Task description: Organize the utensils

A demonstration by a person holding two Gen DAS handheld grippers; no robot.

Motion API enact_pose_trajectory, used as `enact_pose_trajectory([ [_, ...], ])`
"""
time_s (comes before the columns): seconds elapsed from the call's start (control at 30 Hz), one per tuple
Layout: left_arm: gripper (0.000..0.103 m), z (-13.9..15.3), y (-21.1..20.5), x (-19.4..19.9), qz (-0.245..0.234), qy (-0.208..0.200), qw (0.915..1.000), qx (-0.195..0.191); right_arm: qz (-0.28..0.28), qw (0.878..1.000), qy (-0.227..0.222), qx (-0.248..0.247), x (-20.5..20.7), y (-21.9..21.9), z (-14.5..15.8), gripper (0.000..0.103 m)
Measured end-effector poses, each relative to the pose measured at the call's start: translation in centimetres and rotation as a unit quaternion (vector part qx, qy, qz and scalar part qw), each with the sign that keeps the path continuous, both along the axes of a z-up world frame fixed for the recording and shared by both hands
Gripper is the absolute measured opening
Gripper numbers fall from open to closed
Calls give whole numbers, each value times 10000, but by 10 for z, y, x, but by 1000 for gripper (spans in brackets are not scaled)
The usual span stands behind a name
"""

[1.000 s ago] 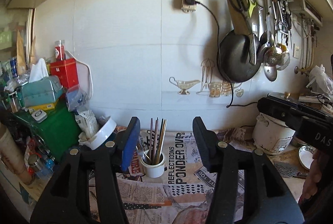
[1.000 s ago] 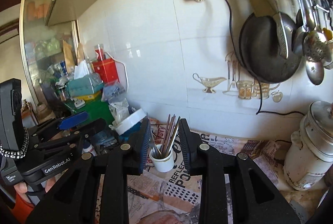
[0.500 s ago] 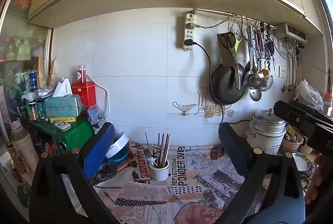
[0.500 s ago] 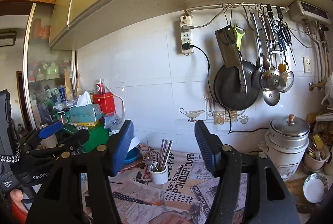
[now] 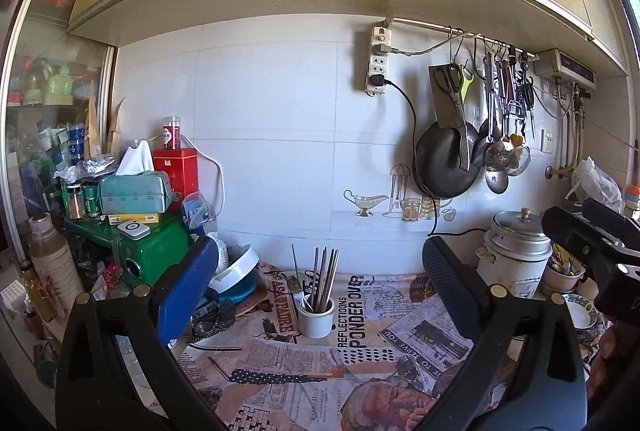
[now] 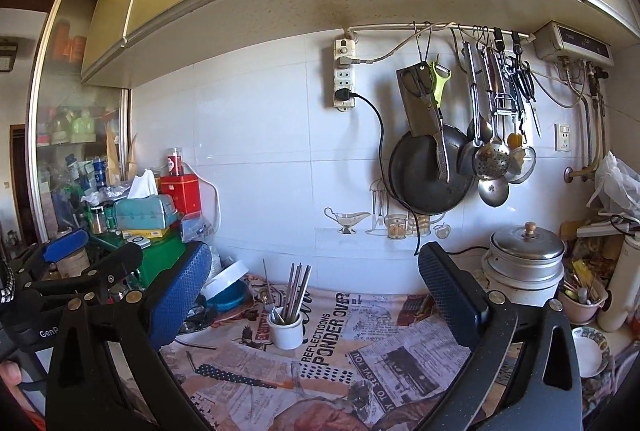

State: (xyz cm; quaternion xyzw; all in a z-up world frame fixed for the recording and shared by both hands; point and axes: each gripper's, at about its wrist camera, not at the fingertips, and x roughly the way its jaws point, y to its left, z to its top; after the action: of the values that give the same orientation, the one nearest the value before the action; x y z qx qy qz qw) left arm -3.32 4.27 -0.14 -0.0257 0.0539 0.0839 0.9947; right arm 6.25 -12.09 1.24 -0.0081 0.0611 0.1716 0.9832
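At far left, a green metal box (image 5: 154, 255) carries a teal tissue box (image 5: 135, 189) and a red tin (image 5: 176, 171). The left tongs (image 5: 320, 289) gape wide, blue ribbed pad left, dark pad right, holding nothing. Between them a small white glazed cup (image 5: 317, 319) stands upright on the newsprint-covered table (image 5: 288, 363), packed with thin metal chopsticks (image 5: 326, 277) and a fork (image 5: 295, 287). Bare newsprint surrounds the cup. The right tongs (image 6: 314, 293) spread equally wide, empty. Rightward, a round steel pot (image 6: 524, 271) sits near the wall; a black pan (image 6: 426, 175) hangs above.

Both views wallward, sharing cup (image 5: 316, 319)
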Motion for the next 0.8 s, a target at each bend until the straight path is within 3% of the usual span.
enact_pose_trajectory([
  [0.8, 102, -4, -3, 13, 5, 55, 9999, 86, 9, 9999, 139, -40, 6, 8, -4, 103],
])
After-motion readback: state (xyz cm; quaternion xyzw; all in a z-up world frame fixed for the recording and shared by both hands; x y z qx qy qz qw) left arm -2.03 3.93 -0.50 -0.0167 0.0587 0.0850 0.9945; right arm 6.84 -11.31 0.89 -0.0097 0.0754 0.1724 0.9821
